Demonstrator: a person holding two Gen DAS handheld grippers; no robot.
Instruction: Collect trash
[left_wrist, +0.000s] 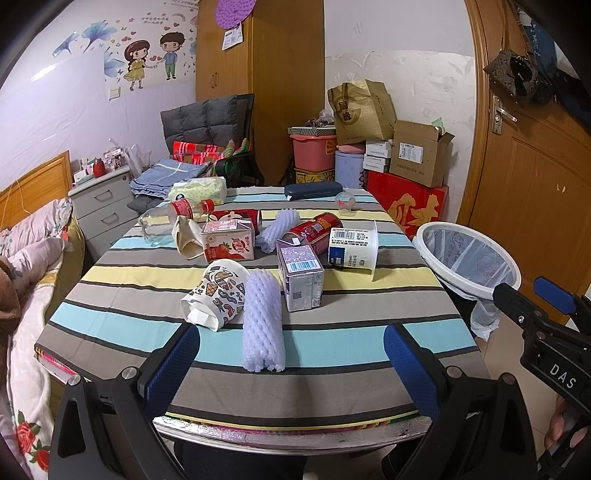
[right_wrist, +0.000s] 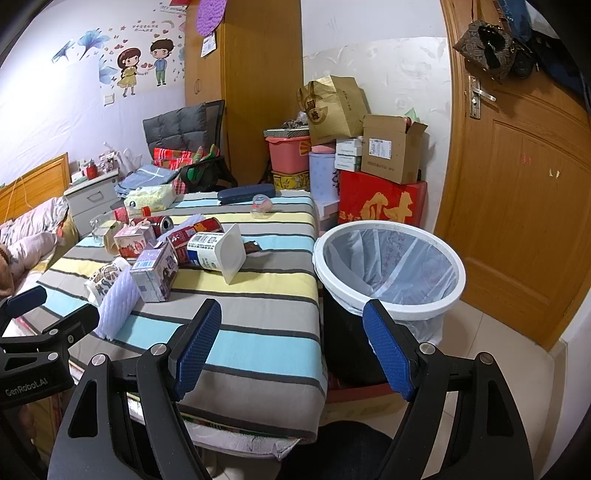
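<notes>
Your left gripper (left_wrist: 291, 354) hangs over the near edge of the desk (left_wrist: 332, 391), released and holding nothing, its blue pads wide apart; your right gripper (right_wrist: 291, 343) is just as spread and empty, poised between the desk's right edge and the trash bin (right_wrist: 388, 310). In the left view the right tool's housing reads "DAS"; in the right view the left tool's housing reads "GenRobot.AI". Nearest your left gripper lies a white foam net sleeve (left_wrist: 263, 325), its side touching a tipped paper cup (left_wrist: 216, 295) printed with ice-cream cones. Just beyond stands a purple carton (left_wrist: 301, 277) with a barcode sticker on top, and right of it a white yogurt tub (left_wrist: 352, 248) lies on its side, its barcode label upward, the print too small to read. Behind these lie a red can (left_wrist: 314, 230), a second foam sleeve (left_wrist: 276, 229), a strawberry milk carton (left_wrist: 229, 242) with Chinese lettering, a crumpled beige wrapper (left_wrist: 184, 236) and a clear bottle (left_wrist: 166, 218) with a red label and cap. Further back sit a tissue pack (left_wrist: 199, 190), a dark blue case (left_wrist: 314, 190) and a small clear cup (left_wrist: 345, 203). The bin, lined with a printed translucent bag, stands on the floor right of the desk. Past it, a red box (left_wrist: 406, 201) carries large gold characters.
</notes>
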